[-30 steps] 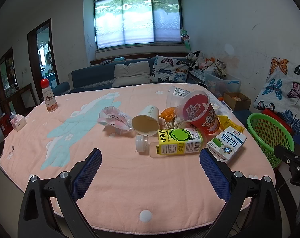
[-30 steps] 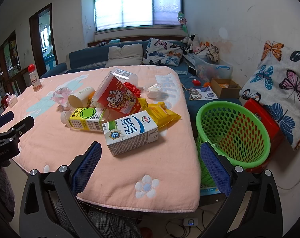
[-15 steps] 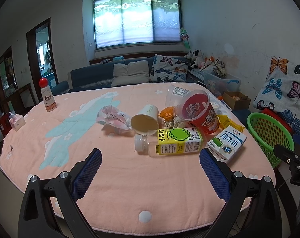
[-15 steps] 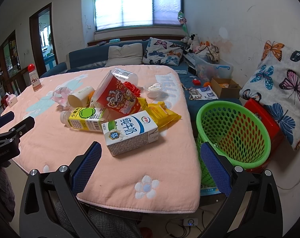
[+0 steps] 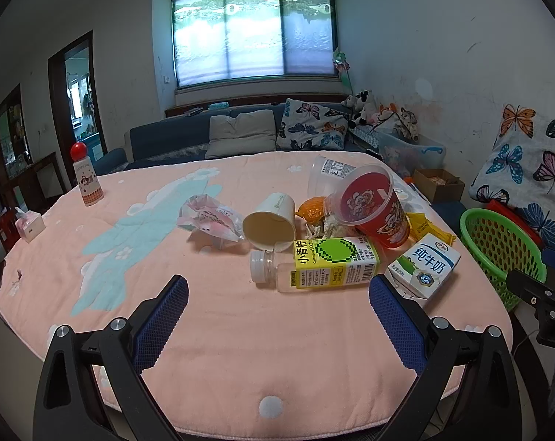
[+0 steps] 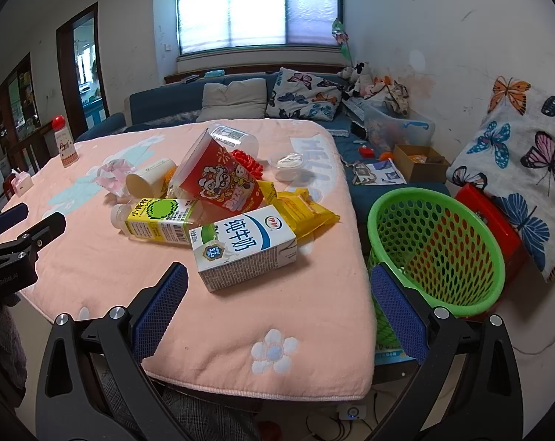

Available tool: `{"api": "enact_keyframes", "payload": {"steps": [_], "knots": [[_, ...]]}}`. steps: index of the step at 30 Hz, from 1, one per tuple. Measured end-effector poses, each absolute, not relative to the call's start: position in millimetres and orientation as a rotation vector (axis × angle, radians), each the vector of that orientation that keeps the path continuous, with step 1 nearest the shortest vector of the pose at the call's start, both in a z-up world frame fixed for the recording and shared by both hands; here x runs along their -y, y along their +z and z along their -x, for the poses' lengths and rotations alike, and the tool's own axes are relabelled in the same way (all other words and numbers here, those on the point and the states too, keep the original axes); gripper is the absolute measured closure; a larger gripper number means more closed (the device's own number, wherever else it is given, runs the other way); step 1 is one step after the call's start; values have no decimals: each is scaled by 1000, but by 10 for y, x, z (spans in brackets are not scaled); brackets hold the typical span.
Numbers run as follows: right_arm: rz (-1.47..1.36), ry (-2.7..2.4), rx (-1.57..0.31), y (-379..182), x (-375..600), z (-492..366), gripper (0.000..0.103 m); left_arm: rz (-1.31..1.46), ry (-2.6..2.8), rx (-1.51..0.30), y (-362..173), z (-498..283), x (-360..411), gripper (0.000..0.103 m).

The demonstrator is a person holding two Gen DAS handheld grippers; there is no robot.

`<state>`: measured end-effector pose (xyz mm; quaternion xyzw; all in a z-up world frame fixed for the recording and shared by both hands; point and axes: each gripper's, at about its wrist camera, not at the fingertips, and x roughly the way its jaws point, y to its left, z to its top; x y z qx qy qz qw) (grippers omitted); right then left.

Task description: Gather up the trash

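Observation:
A heap of trash lies on the pink-covered table (image 5: 240,330): a yellow-labelled plastic bottle (image 5: 321,265) on its side, a white and blue milk carton (image 6: 244,248), a red paper tub (image 6: 218,180), a tipped paper cup (image 5: 271,221), a yellow wrapper (image 6: 306,209) and a crumpled pink wrapper (image 5: 209,218). A green mesh basket (image 6: 437,248) stands beside the table's right edge. My left gripper (image 5: 277,316) hangs open over the near table, short of the bottle. My right gripper (image 6: 277,305) is open just in front of the milk carton. Neither holds anything.
A red-capped bottle (image 5: 85,176) and a small pink box (image 5: 29,222) stand at the table's far left. A clear cup (image 5: 325,174) lies behind the tub. A blue sofa with cushions (image 5: 240,136), a cardboard box (image 6: 420,161) and a red box (image 6: 494,220) lie beyond.
Both views have shifted very slightly; the trash pile and basket stay in place and both grippers remain open and empty.

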<state>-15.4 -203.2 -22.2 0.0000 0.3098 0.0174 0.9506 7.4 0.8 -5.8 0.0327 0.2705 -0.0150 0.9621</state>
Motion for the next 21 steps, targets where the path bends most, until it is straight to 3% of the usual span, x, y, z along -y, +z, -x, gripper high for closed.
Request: {"api": "enact_keyframes", "payload": {"steps": [21], "knots": [[-1,38,-657,-250,2110,-130,5,-83,-75,-594,-110,-455,81,7]]}}
